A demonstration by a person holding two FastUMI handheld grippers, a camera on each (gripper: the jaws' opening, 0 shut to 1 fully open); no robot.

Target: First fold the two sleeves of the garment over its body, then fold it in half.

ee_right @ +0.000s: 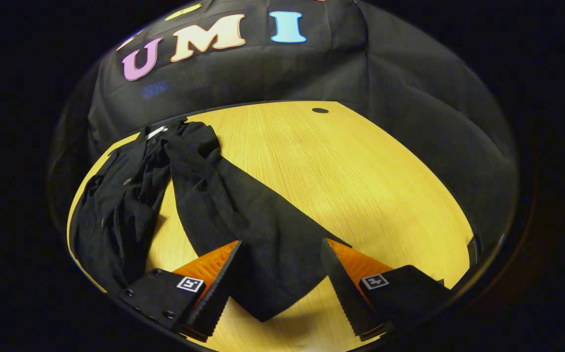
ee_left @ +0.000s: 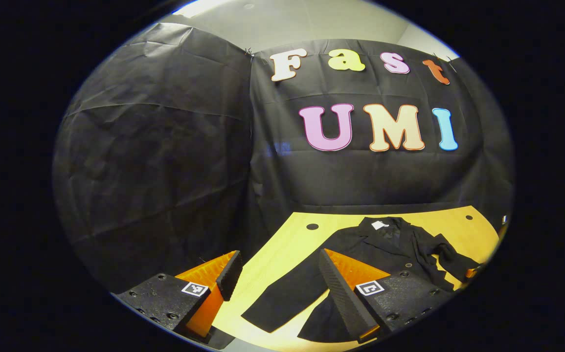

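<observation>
Left tool (ee_left: 275, 288): fingers spread wide, holding nothing, raised above the table's (ee_left: 287, 244) near edge.
Right tool (ee_right: 280, 288): fingers spread wide, nothing pinched; one sleeve's (ee_right: 262, 234) end lies flat between them.
Garment (ee_left: 385, 249): black, spread on the table ahead of the left tool and toward its right finger, the other sleeve (ee_left: 287, 293) reaching back between its fingers.
Body (ee_right: 121, 205): rumpled, ahead-left of the right tool.
</observation>
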